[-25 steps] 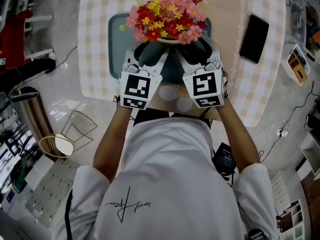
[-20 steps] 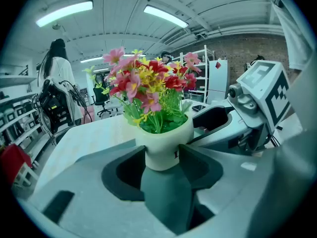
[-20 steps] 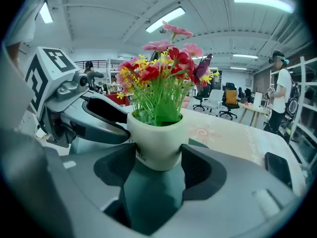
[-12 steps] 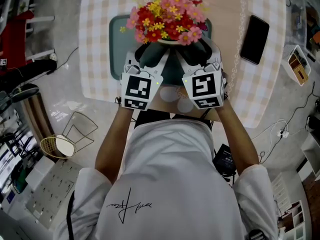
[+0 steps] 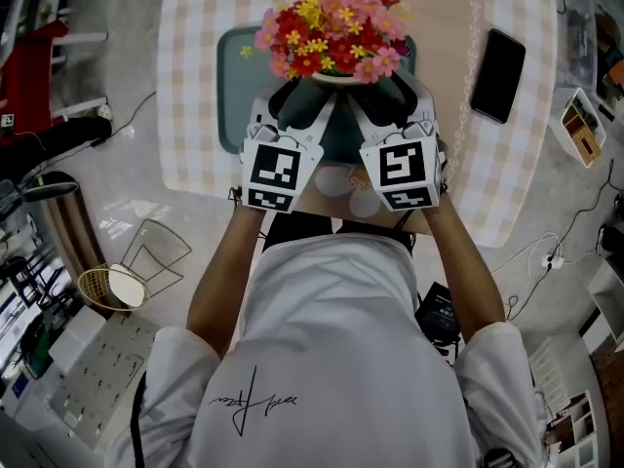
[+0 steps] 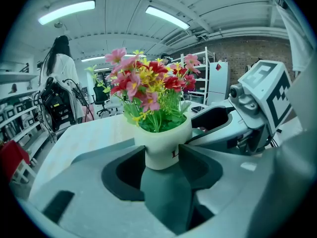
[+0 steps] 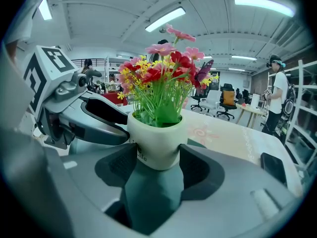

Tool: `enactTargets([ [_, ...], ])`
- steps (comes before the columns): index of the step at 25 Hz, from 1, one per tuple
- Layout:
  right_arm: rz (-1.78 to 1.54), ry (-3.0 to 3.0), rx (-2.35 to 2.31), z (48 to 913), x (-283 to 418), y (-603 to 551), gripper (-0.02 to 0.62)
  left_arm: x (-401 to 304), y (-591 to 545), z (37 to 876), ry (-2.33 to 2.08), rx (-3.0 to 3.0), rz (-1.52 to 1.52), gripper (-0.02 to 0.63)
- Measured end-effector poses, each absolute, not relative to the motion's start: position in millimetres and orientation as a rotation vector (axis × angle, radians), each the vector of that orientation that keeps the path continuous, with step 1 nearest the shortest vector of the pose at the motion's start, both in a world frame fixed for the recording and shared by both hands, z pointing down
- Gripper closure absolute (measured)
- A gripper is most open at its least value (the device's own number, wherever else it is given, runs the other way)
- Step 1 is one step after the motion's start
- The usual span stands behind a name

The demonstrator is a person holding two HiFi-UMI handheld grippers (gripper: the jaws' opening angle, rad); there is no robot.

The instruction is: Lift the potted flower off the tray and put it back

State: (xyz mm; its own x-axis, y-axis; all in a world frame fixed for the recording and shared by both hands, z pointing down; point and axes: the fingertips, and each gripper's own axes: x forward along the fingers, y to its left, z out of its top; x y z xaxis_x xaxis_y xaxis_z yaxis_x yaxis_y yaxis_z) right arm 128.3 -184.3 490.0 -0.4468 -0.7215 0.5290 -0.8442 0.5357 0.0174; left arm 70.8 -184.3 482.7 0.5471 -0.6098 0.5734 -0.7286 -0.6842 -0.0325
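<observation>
The potted flower [image 5: 331, 27], red, pink and yellow blooms in a white pot [image 6: 163, 145], stands over the grey-green tray [image 5: 234, 76] on the checked table. My left gripper [image 5: 297, 105] comes at it from the near left and my right gripper [image 5: 385, 100] from the near right. In the left gripper view the pads touch both sides of the pot. In the right gripper view the pot [image 7: 156, 145] is likewise pinched between the pads, and these jaws have just been closing on it. The frames do not show whether the pot's base rests on the tray.
A black phone [image 5: 497, 61] lies on the table to the right of the tray. Two pale round things [image 5: 336, 181] sit by the near table edge. A wire basket [image 5: 146, 256] stands on the floor at the left. People [image 6: 59, 78] stand in the background.
The head view has shifted slightly. Both grippers and the pot keep their places over the tray.
</observation>
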Motion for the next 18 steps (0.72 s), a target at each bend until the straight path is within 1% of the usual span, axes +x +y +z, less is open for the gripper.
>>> enactTargets([
  [7,0.343,-2.301,1.286,484.8,129.4,-178.5,0.368,73.3,-174.8,481.3,-1.098,2.588,0.815,0.401],
  [8,0.345,-2.302,1.286,484.0,129.2,-177.5,0.377,73.3,-173.3,480.5,-1.092,2.592,0.813,0.416],
  [12,0.332,-2.289,1.320,478.2,130.9,-173.6,0.430,71.8,-169.2,474.9,-1.085,2.602,0.800,0.433],
  [15,0.347,-2.302,1.326,473.9,126.9,-169.1,0.433,70.3,-166.2,466.9,-1.098,2.602,0.764,0.457],
  [18,0.340,-2.302,1.333,469.8,123.0,-164.2,0.437,71.7,-159.4,463.9,-1.075,2.612,0.757,0.457],
])
